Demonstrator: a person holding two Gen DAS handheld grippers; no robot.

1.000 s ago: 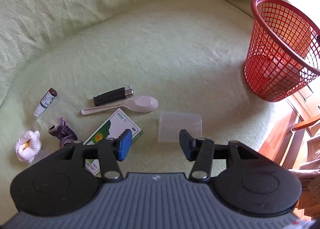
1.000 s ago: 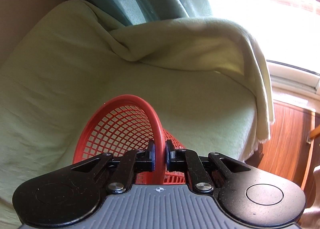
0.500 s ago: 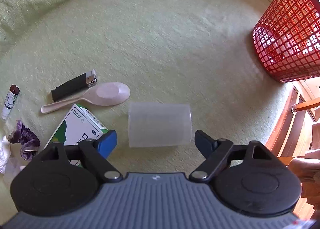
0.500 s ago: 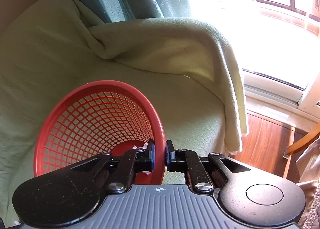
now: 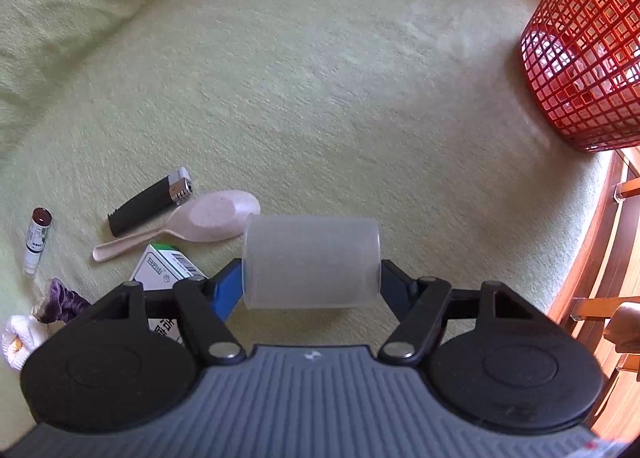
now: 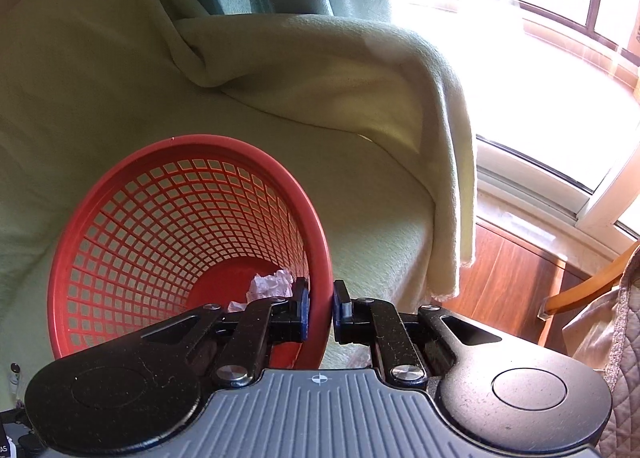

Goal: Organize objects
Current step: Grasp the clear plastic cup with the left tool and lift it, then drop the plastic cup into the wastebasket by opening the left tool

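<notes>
The left gripper [image 5: 311,278] is lowered over a frosted translucent cup [image 5: 311,262] lying on its side on the green blanket [image 5: 320,78]; the jaws are closing with the cup between them, their pads at its two ends. Just beyond, a pale plastic spoon [image 5: 200,218], a black lighter [image 5: 150,202], a green-and-white box [image 5: 168,264] and a small tube [image 5: 36,240] are scattered. The red mesh basket [image 6: 180,226] is pinched at its smooth rim by the right gripper [image 6: 320,306], whose jaws are nearly together. Crumpled paper [image 6: 272,284] is seen at the basket's bottom.
</notes>
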